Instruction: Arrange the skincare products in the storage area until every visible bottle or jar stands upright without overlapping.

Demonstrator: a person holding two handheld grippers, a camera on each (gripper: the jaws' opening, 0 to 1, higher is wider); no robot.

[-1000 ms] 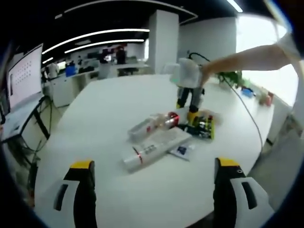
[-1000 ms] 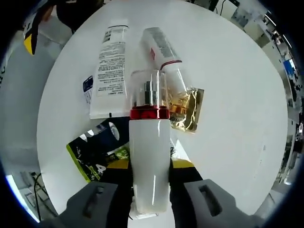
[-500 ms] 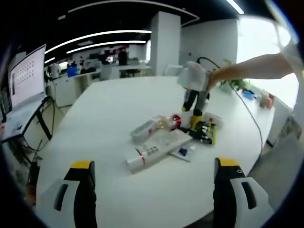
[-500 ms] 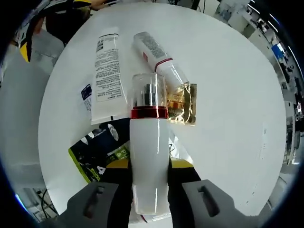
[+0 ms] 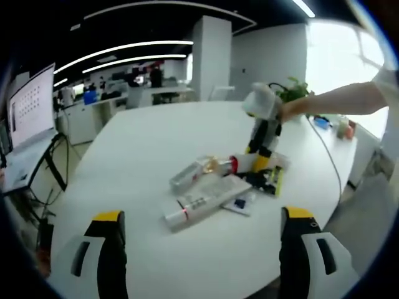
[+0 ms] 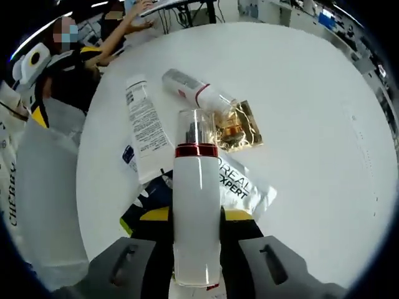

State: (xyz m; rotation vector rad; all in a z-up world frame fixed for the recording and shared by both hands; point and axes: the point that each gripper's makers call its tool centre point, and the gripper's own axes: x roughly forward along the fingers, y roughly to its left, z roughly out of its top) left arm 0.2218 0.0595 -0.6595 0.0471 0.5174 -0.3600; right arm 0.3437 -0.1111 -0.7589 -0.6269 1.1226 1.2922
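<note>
On white table (image 5: 137,149): right gripper (image 6: 196,215) clamped on white pump bottle (image 6: 196,218), red collar, above lying tubes (image 6: 144,121); left gripper (image 5: 199,249) jaws apart, nothing held

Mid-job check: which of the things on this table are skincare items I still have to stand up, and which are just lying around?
Job items:
- white bottle with red collar, held by the right gripper
- white bottle lying down
- flat white tube
- gold sachet
- white sachet, dark green packet (lie flat)

Just about:
- monitor
- potted plant
- cable
- left gripper, idle
</note>
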